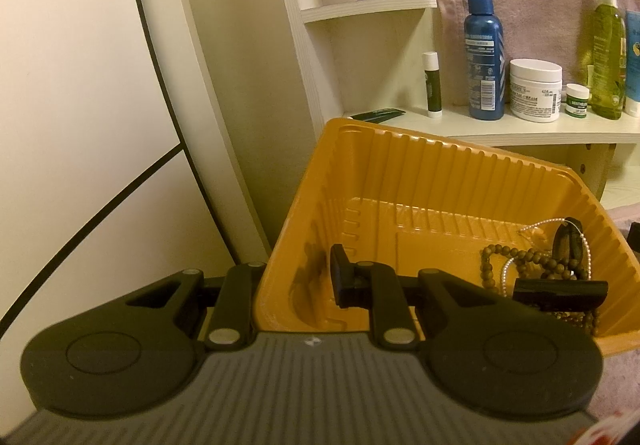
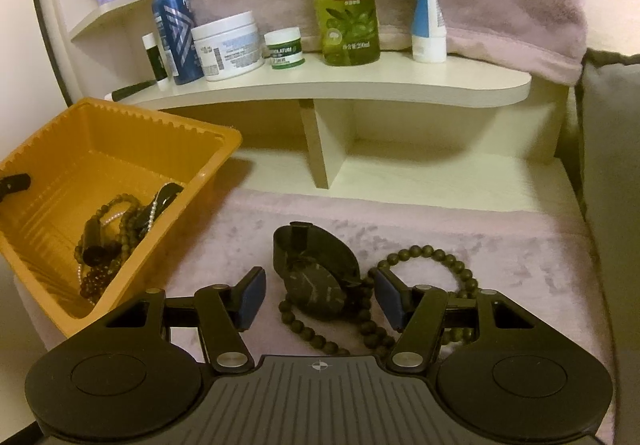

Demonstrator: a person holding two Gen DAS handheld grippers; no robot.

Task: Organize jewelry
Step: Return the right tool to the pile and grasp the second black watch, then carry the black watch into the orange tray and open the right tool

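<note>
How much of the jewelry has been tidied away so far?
Some is done: beaded strands and a pearl string lie in the orange tray. The open right gripper straddles a black watch, nothing gripped yet. The watch and a bead necklace remain on the cloth.

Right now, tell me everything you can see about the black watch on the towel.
The watch is all black, with a round dark face and a band curled into a loop behind it. It lies face up on the pink towel, over a string of dark beads. It sits between the open fingers of the right gripper, untouched.
</note>
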